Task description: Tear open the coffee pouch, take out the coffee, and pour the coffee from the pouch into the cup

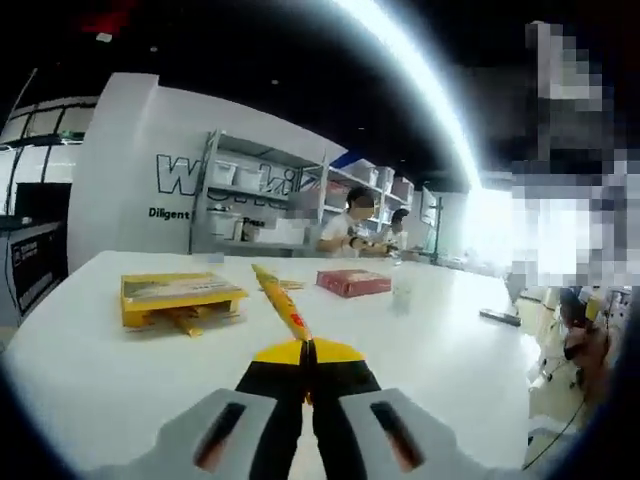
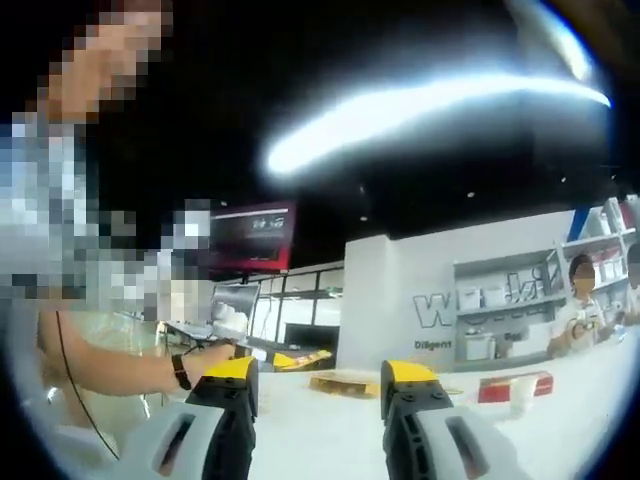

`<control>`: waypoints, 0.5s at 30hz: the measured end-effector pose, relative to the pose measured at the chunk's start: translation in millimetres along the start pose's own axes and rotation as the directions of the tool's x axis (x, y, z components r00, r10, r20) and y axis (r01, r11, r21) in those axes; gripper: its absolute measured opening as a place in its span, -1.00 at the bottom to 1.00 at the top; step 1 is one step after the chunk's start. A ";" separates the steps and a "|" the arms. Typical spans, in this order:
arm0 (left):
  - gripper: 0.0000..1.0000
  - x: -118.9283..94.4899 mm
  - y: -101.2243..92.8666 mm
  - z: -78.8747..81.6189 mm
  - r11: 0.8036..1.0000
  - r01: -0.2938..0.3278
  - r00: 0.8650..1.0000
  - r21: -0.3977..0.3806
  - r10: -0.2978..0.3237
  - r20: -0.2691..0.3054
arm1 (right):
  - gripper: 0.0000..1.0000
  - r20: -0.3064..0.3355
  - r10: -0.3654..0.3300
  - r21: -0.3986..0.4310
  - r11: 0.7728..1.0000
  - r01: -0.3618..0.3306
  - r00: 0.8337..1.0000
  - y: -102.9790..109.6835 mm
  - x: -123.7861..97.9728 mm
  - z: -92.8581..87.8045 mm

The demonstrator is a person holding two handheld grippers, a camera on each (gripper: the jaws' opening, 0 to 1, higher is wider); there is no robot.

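Note:
My left gripper (image 1: 307, 352) is shut on one end of a long yellow coffee stick pouch (image 1: 280, 298), which points away from me over the white table (image 1: 100, 370). A small clear cup (image 1: 402, 292) stands farther back on the table, to the right of the pouch. In the right gripper view, my right gripper (image 2: 320, 385) is open above the table with nothing between its yellow-tipped fingers (image 2: 232, 370). The cup (image 2: 522, 393) shows pale at the right of that view.
A yellow box (image 1: 178, 293) with loose sticks lies at the left, also seen as the yellow box (image 2: 343, 382). A red box (image 1: 352, 282) lies behind the cup. A person's arm with a wristwatch (image 2: 181, 372) reaches in from the left. Two people sit by shelves (image 1: 250, 205).

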State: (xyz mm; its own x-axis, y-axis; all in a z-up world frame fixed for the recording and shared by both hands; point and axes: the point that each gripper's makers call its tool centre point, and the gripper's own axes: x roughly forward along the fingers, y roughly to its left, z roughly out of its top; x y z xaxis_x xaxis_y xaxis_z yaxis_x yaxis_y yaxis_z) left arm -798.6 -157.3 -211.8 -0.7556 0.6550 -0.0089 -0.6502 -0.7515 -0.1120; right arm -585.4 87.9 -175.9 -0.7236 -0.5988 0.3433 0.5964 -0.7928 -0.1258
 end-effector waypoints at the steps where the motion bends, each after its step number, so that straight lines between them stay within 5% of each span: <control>1: -0.94 -2.7 -10.9 1.3 1.000 0.023 0.999 0.009 -0.023 0.023 | -0.01 0.002 0.006 0.002 1.000 -0.006 1.000 1.5 3.2 -0.9; 3: -0.94 -8.5 -35.6 1.2 0.995 0.095 0.993 0.018 -0.096 0.067 | -0.04 0.009 0.028 0.007 1.000 -0.028 1.000 6.0 9.5 -1.3; 8: -0.94 -18.4 -64.3 -12.4 0.991 0.120 0.988 0.050 -0.124 0.091 | -0.05 0.012 0.057 0.001 0.998 -0.057 0.998 12.5 21.5 -0.6; 15: -0.94 -31.0 -92.1 -3.7 0.984 0.173 0.973 0.043 -0.177 0.150 | -0.05 0.009 0.065 -0.001 0.998 -0.065 0.998 11.1 26.3 -1.5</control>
State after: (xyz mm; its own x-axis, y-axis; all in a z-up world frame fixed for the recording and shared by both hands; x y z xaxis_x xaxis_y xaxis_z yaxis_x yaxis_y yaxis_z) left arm -715.0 -108.1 -204.9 -0.6318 0.7584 0.1602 -0.7736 -0.6299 -0.0685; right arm -598.3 63.1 -169.6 -0.6801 -0.6482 0.3424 0.6419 -0.7522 -0.1489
